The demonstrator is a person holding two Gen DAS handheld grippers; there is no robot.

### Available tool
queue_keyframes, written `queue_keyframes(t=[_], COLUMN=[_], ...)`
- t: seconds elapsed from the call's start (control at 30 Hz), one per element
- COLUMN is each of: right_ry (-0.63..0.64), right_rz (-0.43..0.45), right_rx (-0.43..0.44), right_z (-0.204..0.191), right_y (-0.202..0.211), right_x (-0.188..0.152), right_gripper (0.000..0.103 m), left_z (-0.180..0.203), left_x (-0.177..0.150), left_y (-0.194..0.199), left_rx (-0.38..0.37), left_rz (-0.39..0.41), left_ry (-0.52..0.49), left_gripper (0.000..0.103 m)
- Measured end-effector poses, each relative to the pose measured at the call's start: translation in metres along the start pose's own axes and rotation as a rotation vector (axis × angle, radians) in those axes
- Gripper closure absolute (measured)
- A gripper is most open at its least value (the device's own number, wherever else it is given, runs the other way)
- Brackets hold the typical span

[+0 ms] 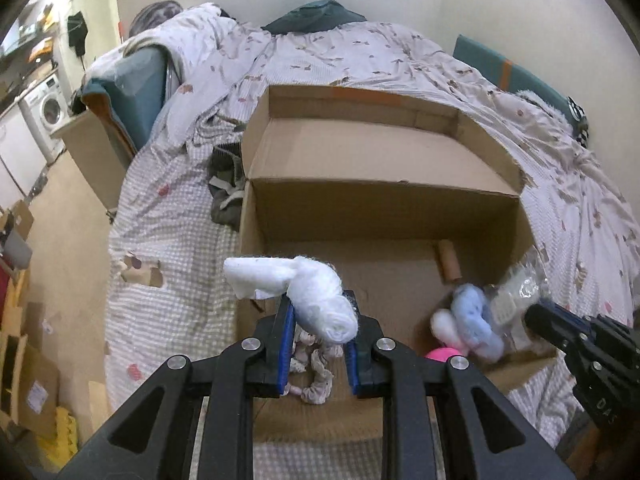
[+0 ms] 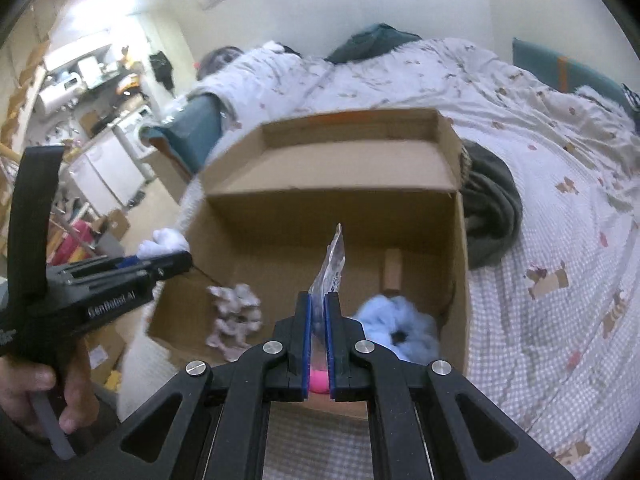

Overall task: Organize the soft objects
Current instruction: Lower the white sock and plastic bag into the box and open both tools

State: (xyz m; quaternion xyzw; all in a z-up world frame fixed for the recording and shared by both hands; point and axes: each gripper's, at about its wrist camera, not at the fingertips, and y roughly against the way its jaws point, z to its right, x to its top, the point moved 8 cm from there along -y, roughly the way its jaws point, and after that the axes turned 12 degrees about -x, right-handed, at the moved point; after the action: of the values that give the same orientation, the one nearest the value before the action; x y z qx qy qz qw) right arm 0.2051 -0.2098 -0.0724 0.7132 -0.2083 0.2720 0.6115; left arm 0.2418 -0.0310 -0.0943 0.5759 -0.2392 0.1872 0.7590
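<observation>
An open cardboard box (image 1: pixel 376 208) (image 2: pixel 336 208) lies on the bed. My left gripper (image 1: pixel 318 310) is shut on a white fluffy cloth (image 1: pixel 316 296) and holds it above the box's near left corner; the cloth also shows in the right wrist view (image 2: pixel 166 242). My right gripper (image 2: pixel 319 300) is shut on a clear plastic packet (image 2: pixel 332 264), held over the box; the packet shows in the left wrist view (image 1: pixel 516 300). Inside the box lie a light blue fluffy scrunchie (image 2: pixel 396 324) (image 1: pixel 476 316), a patterned scrunchie (image 2: pixel 236 316) (image 1: pixel 316 376), a pink object (image 2: pixel 320 380) and a cardboard tube (image 2: pixel 392 270).
The bed has a checked and printed sheet (image 2: pixel 552 240). A dark olive garment (image 2: pixel 492 208) (image 1: pixel 226 188) lies beside the box. Teal cushions (image 1: pixel 140 92) sit at the bed's head. Cardboard boxes (image 1: pixel 24 360) and a washing machine (image 1: pixel 46 108) stand on the floor to the left.
</observation>
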Motion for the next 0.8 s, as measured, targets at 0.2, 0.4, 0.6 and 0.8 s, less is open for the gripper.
queue_keyframes(t=[0.2,0.4,0.6,0.8], right_ry=[0.011,-0.001,-0.027,-0.055], right_rz=[-0.034,-0.052,-0.063,-0.062], right_rx=[-0.021,-0.019,-0.015,0.000], right_z=[0.000,0.000,0.004,0.006], right_y=[-0.013,-0.019,-0.021,-0.020], right_x=[-0.008,-0.010,-0.011,-0.009], right_gripper=[0.095,0.095,0.095,0.095], left_z=[-0.007,-0.006,-0.007,-0.007], left_x=[-0.009,-0.016,-0.016,-0.020], left_y=[-0.015,-0.026,-0.025,-0.026], left_rx=[0.014,0.018,0.001,0.002], left_rz=[-0.018,-0.029,-0.038,-0.058], left_ry=[0.012,0.008,0.031,0.027], left_gripper=[0.083,0.083,0.083,0.078])
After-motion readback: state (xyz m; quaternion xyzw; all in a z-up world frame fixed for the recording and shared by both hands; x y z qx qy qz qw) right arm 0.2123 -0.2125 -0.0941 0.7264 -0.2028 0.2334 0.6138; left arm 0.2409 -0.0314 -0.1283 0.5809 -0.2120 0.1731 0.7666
